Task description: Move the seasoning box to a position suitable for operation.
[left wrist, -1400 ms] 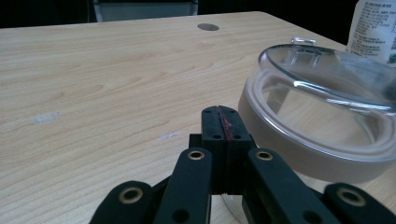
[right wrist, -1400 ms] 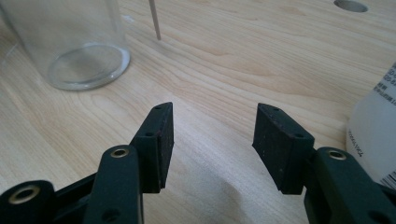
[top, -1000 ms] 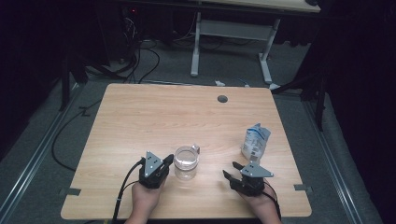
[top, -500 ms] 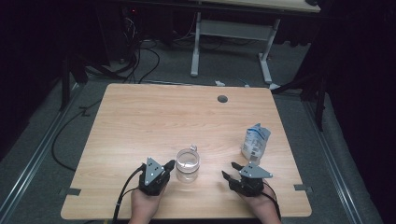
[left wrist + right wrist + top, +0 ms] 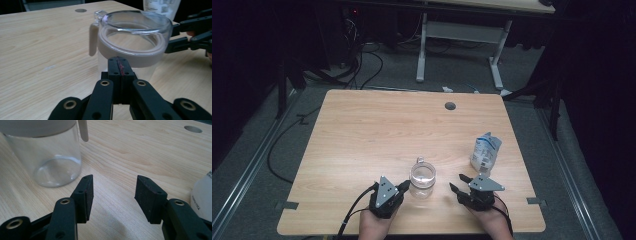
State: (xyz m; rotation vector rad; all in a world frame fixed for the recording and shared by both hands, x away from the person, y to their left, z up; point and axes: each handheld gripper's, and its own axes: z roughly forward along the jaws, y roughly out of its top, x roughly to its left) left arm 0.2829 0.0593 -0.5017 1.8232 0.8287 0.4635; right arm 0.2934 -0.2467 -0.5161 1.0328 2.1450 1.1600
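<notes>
Your left gripper (image 5: 404,186) is clenched, its jaws pressed flat together with nothing between them; in the left gripper view (image 5: 119,72) the tips sit just in front of the clear jar (image 5: 130,42), close to its wall, though you cannot tell whether they touch it. Your right gripper (image 5: 458,184) is released, its jaws spread wide over bare wood in the right gripper view (image 5: 113,192), gripping nothing.

The jar (image 5: 422,177) stands upright between your two grippers, near the table's (image 5: 377,130) front edge and a little right of its middle. It has a pale collar around the mouth and a small handle on the side turned away from you. In the right gripper view the jar (image 5: 50,155) rises at the upper left, apart from the jaws.

A white pouch (image 5: 485,152) with blue print stands upright just beyond your right gripper, toward the table's right edge. A round cable hole (image 5: 450,106) sits near the far edge.
</notes>
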